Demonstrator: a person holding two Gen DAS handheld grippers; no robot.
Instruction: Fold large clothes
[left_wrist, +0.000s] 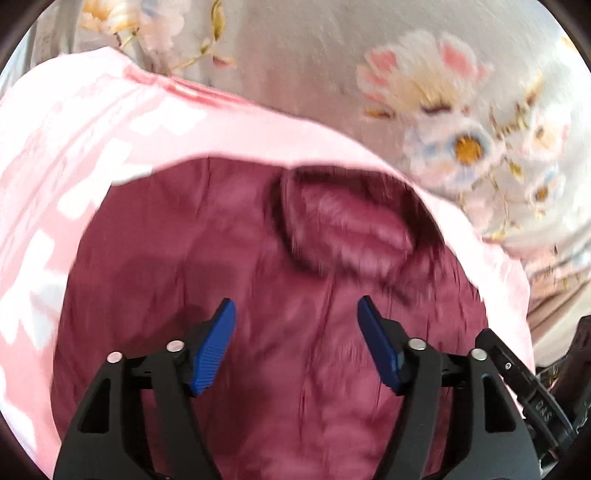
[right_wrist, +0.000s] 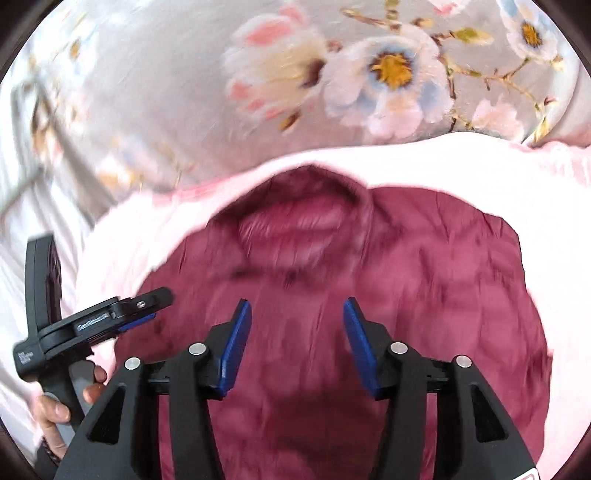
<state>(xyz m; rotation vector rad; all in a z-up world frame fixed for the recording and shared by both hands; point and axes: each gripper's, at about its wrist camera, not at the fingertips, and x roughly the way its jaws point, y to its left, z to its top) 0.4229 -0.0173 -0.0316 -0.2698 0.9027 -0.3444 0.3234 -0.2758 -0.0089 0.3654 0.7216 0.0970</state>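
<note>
A maroon quilted jacket (left_wrist: 258, 295) lies flat on a pink blanket (left_wrist: 74, 155), its collar (left_wrist: 351, 236) at the far end. It also shows in the right wrist view (right_wrist: 406, 288), collar (right_wrist: 295, 236) up. My left gripper (left_wrist: 295, 310) hovers open and empty over the jacket's middle. My right gripper (right_wrist: 297, 310) is open and empty over the jacket below the collar. The left gripper also shows in the right wrist view (right_wrist: 144, 314) at the jacket's left edge, held by a hand.
The pink blanket (right_wrist: 517, 184) lies on a floral bedsheet (left_wrist: 443, 110) that spreads beyond it (right_wrist: 184, 92). Part of the right gripper's body (left_wrist: 535, 387) shows at the right edge of the left wrist view. Both views are blurred.
</note>
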